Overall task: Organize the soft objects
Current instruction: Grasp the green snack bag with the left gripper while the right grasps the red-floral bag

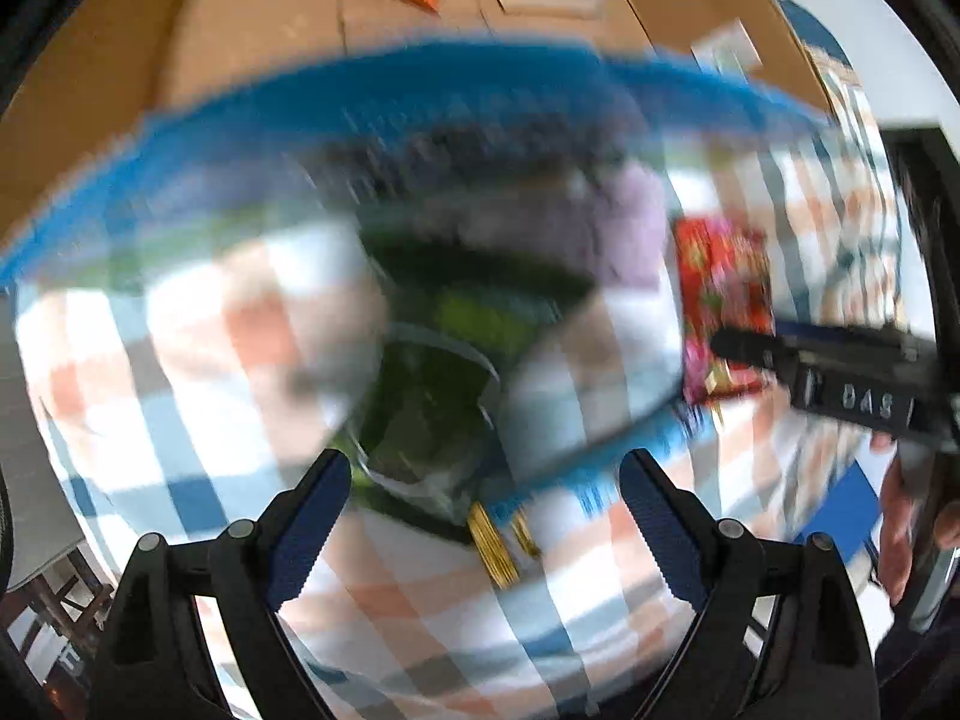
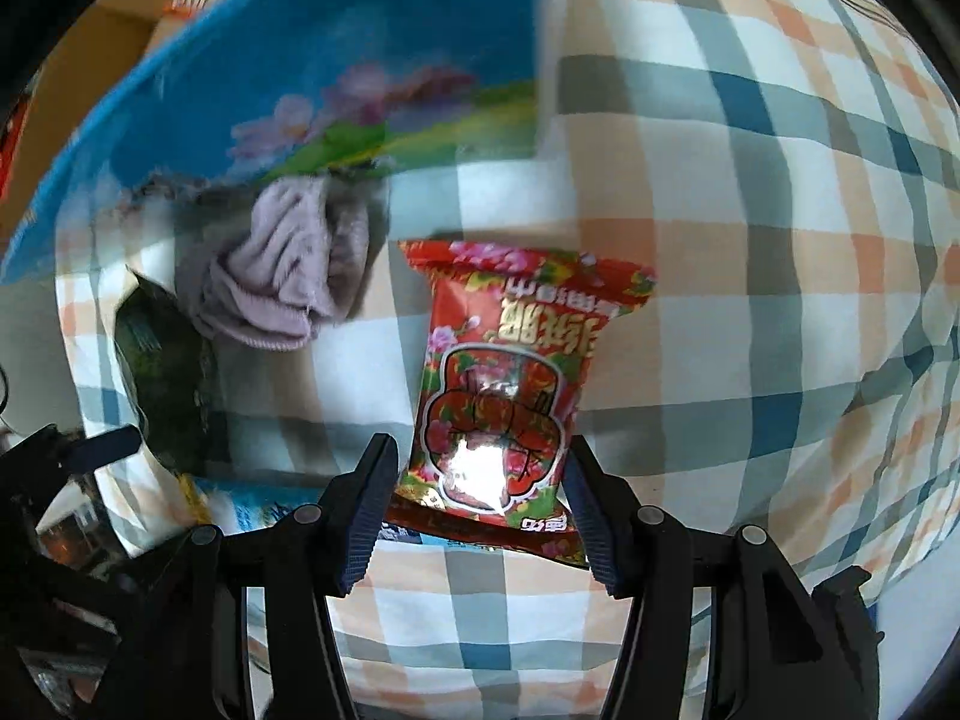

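left gripper [image 1: 485, 501] gapes over a blurred, perhaps dark green packet [image 1: 420, 414]; right gripper [image 2: 480, 501] open around red snack bag [image 2: 504, 384].

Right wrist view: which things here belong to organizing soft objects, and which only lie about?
Belong to the job:
red snack packet, between the open right tongs
lilac towel
dark green packet
blue floral cloth

Lying about:
cardboard box
checked tablecloth

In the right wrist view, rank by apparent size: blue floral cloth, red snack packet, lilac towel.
1. blue floral cloth, largest.
2. red snack packet, though it sits nearest the camera.
3. lilac towel, slightly smaller; the gap is narrow.
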